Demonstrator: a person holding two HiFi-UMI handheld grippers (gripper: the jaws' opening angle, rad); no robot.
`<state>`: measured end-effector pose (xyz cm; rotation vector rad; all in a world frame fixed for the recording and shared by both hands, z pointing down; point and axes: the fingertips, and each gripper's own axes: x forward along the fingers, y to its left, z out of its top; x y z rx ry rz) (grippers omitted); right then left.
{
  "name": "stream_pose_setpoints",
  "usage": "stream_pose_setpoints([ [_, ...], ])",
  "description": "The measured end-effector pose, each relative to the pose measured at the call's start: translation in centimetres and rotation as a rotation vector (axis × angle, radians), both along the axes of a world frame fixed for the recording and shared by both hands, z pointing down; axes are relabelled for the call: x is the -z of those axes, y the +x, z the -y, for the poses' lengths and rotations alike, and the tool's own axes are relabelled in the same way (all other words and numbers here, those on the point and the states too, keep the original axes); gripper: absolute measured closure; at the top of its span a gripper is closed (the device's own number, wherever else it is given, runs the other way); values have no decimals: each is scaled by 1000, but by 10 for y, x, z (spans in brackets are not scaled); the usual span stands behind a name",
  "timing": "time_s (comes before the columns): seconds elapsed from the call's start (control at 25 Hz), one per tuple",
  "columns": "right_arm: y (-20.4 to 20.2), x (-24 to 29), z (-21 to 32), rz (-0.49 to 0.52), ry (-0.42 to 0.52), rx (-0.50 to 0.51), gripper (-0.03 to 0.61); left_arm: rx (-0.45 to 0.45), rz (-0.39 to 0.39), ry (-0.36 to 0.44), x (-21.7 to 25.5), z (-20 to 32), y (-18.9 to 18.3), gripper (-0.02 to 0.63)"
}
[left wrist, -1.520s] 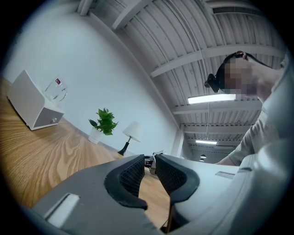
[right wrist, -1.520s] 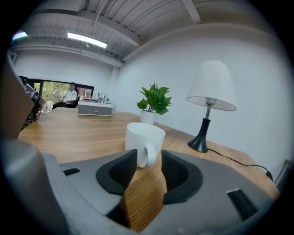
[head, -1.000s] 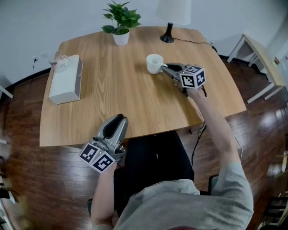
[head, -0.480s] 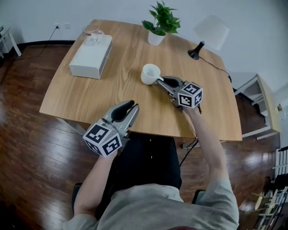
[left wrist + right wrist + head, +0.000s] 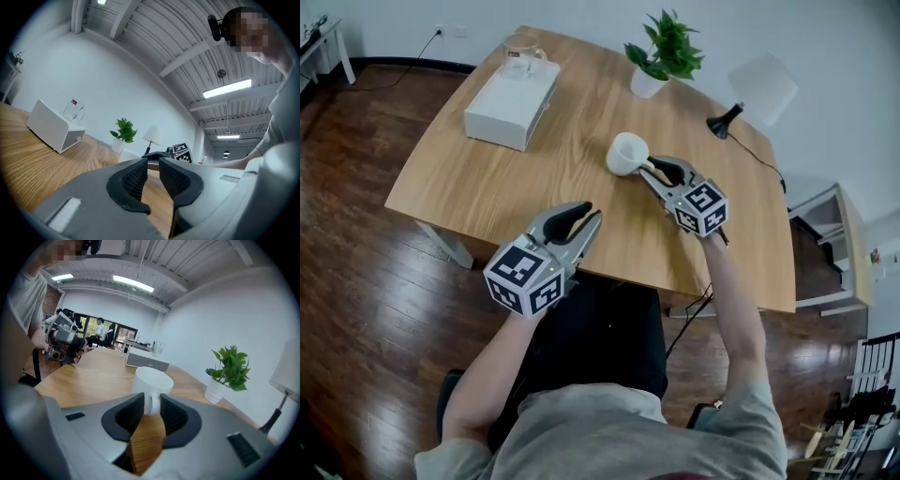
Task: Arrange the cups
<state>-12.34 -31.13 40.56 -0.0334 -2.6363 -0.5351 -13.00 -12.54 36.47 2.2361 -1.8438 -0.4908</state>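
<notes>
Right gripper (image 5: 649,169) has the white cup (image 5: 626,153) by its handle (image 5: 152,404). The handle sits btwn the two pads, and the cup body is just beyond the tips, upright on the table (image 5: 478,187). The jaws are opening right now, so the pads are easing off w/ the handle in the gap. I'd say this is the put-down part of the arranging.

To do it well:
- Let the jaws spread wide before backing off.
- Draw straight back along the line of the jaws w/ no sideways swing, else a pad could catch the handle loop & spin or tip the cup.
- Keep the tips level w/ the handle while retreating; lifting early may hook it.

Left gripper (image 5: 586,214) hangs over the near table edge, well apart from the cup. Its pads stand a narrow slit apart w/ nothing btwn them, only tabletop showing thru the gap.

The cup is plain white, glossy, prob. ceramic. Its round mouth faces up, I see nothing inside, and the small loop handle points back at the right jaws. Smooth glaze + thin handle means it's prob. slippery & easy to nudge.

Far ahead of the jaws sits a white box (image 5: 511,103) w/ a clear glass mug (image 5: 522,52) on top, maybe the next one to sort.
</notes>
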Motion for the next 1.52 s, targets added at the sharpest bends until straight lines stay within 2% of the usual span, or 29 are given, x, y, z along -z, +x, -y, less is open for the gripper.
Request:
stream_pose_setpoints([
  [0.12, -1, 1, 3, -42, 43, 4, 500, -2, -4, 0, 0, 1, 0, 548],
  [0.24, -3, 3, 1, -64, 5, -4, 505, -2, -17, 5, 1, 1, -3, 548],
  [0.52, -10, 9, -4, 36, -252, -51, 509, -1, -44, 17, 1, 2, -4, 548],
  [0.72, -43, 25, -28, 108, -368, 14, 509, 16, -73, 28, 2, 1, -14, 548],
  [0.84, -84, 51, -52, 155, -364, 97, 509, 23, -87, 32, 3, -1, -19, 548],
  [1.0, -149, 88, -75, 206, -314, 203, 509, 22, -101, 39, 4, 0, -20, 548],
  [1.2, -232, 83, -96, 138, -235, 273, 509, 21, -119, 50, 4, 1, -21, 548],
  [1.52, -287, 73, -105, 102, -275, 299, 509, 12, -142, 61, 4, 1, -23, 548],
])
